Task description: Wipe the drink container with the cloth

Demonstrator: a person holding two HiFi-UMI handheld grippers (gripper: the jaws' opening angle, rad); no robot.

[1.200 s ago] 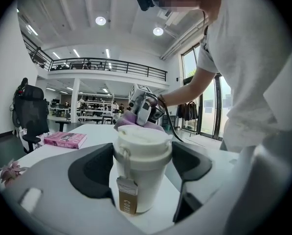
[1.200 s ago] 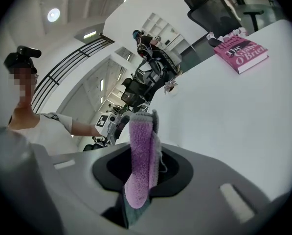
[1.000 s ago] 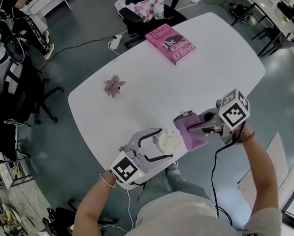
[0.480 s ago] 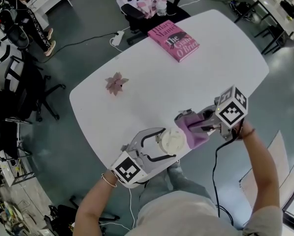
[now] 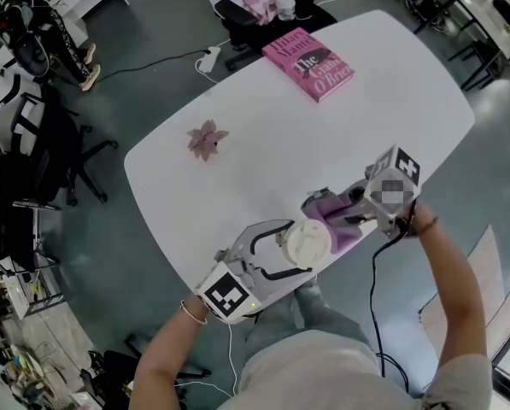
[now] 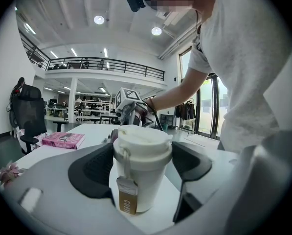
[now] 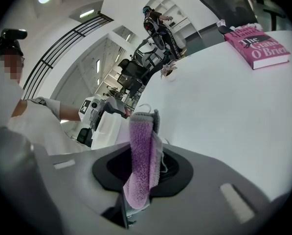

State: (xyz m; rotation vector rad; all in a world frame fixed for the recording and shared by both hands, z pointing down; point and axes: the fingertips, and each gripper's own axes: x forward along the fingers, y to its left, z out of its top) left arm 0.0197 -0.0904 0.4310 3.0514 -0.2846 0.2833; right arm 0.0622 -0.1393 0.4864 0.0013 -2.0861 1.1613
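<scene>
— So, where is the cup?

— The white cup (image 6: 143,146) stands upright on the white table (image 5: 366,101), close to the edge nearest the person. It has a white lid, and a small brown tag (image 6: 127,199) hangs down its front on a string.

— And the left gripper?

— The left gripper (image 5: 296,249) has the cup between its jaws. In the left gripper view the two dark pads sit against the cup on either side, up at the level of the lid, so it is closed on the cup.

— What about the right one?

— The right gripper (image 7: 143,173) holds the purple cloth (image 7: 141,146). Its jaws are pinched narrow on a fold of it, and the cloth stands up between them with its grey hem at the top.

— Is the cloth on the cup?

— From the head view the cloth lies right against the cup's right side, between the cup and the right gripper's marker cube. I cannot tell whether it actually touches. In the right gripper view the cup shows just past the cloth, to its left.

— Anything else on the table?

— A pink book (image 5: 308,64) lies flat at the far end, well apart from the cup. A small pink flower (image 5: 206,138) lies towards the left edge. Beyond the far end stands a dark office chair (image 5: 237,20) with pink fabric on its seat.
</scene>
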